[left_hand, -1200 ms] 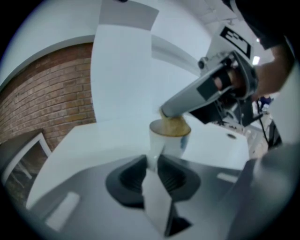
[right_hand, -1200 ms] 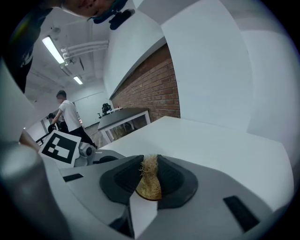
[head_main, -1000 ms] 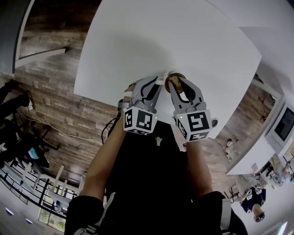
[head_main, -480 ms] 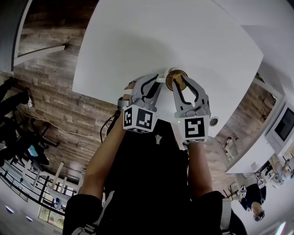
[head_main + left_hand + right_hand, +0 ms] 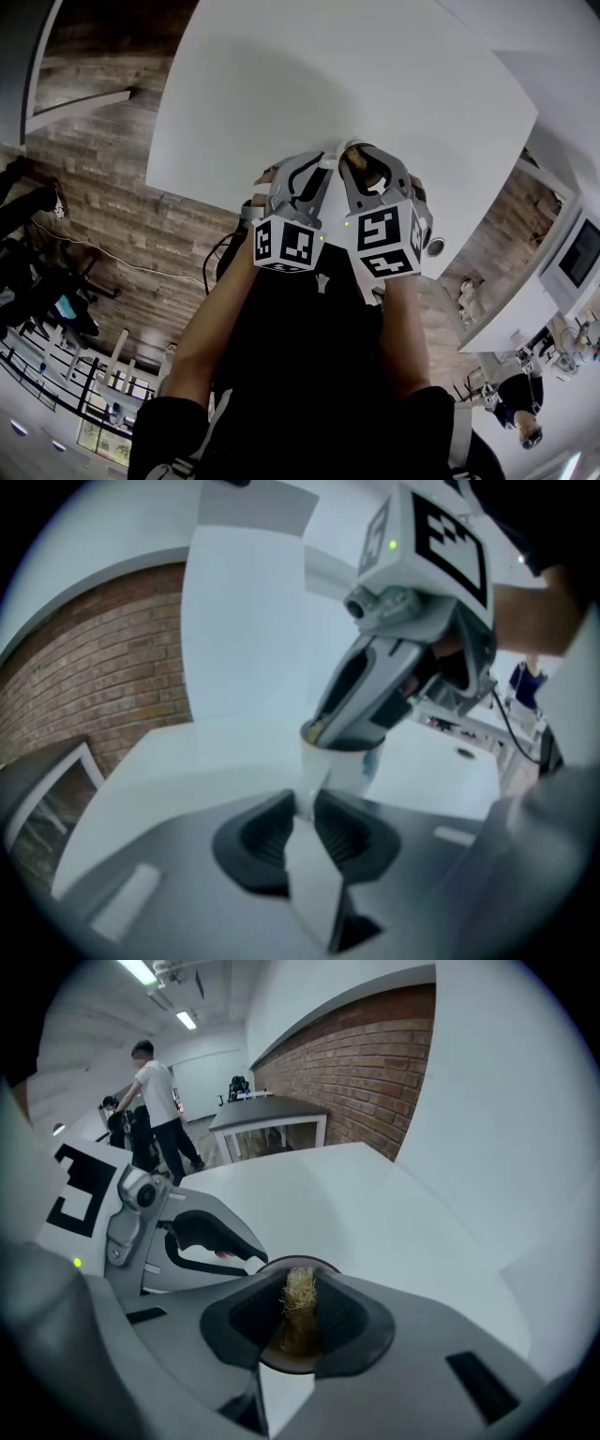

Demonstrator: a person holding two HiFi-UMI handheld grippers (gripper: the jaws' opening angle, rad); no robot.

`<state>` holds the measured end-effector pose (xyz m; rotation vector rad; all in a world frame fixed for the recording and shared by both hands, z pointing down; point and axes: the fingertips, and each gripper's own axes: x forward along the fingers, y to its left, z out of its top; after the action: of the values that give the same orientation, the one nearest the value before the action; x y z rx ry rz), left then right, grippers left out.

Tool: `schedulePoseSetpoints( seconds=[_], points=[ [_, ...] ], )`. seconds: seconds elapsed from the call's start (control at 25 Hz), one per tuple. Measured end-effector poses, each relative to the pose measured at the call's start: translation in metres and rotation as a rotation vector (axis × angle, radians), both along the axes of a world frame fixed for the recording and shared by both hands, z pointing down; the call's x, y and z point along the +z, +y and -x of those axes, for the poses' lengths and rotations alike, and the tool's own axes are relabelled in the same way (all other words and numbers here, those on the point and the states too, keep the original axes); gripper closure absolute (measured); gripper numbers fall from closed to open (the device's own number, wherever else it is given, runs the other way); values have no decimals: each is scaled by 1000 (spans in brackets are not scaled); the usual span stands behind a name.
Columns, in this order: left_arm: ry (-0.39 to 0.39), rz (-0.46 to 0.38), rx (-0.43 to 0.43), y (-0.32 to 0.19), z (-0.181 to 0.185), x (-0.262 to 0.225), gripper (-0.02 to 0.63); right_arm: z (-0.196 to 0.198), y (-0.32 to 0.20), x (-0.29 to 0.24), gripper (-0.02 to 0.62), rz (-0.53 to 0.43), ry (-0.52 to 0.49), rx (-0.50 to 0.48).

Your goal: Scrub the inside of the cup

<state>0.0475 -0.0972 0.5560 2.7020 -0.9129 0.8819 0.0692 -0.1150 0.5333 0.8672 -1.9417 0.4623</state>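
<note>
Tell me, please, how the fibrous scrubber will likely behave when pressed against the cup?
Probably soft and compressible: the scrubber looks like loose, frayed fibres pinched narrow by the right gripper. Likely light for its size, being so airy. It may shed strands.

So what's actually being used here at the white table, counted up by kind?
Tools: 2 (left tool, clamped on the cup's handle; right tool, gripping the scrubber)
Cup: 1, white
Fibre scrubber: 1, straw-coloured
Total: 4
</note>
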Motion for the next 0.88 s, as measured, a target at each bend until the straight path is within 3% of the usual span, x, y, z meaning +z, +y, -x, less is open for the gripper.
schedulePoseSetpoints(
  seconds=[0.12,0.28,0.36,0.44,0.64,0.8,0.88],
  points=[
    [-5,0,-6,0,-1,0,538,0,-5,-23,517,-66,-151,76],
    [-26,-9,3,3,-2,0,537,-10,-8,-41,518,-108,-369,279],
    [-29,-3,-5,5,-2,0,535,-16,-6,-37,518,-108,-428,359],
    [-32,1,-11,6,-1,1,535,-16,-1,-26,518,-97,-422,384],
    [-34,3,-14,7,2,0,535,-11,2,-17,518,-102,-350,340],
    [-40,5,-15,8,0,0,535,-17,-5,-44,518,-204,-399,378],
    [-41,5,-20,8,2,0,535,-14,-5,-45,518,-205,-441,409]
  ],
)
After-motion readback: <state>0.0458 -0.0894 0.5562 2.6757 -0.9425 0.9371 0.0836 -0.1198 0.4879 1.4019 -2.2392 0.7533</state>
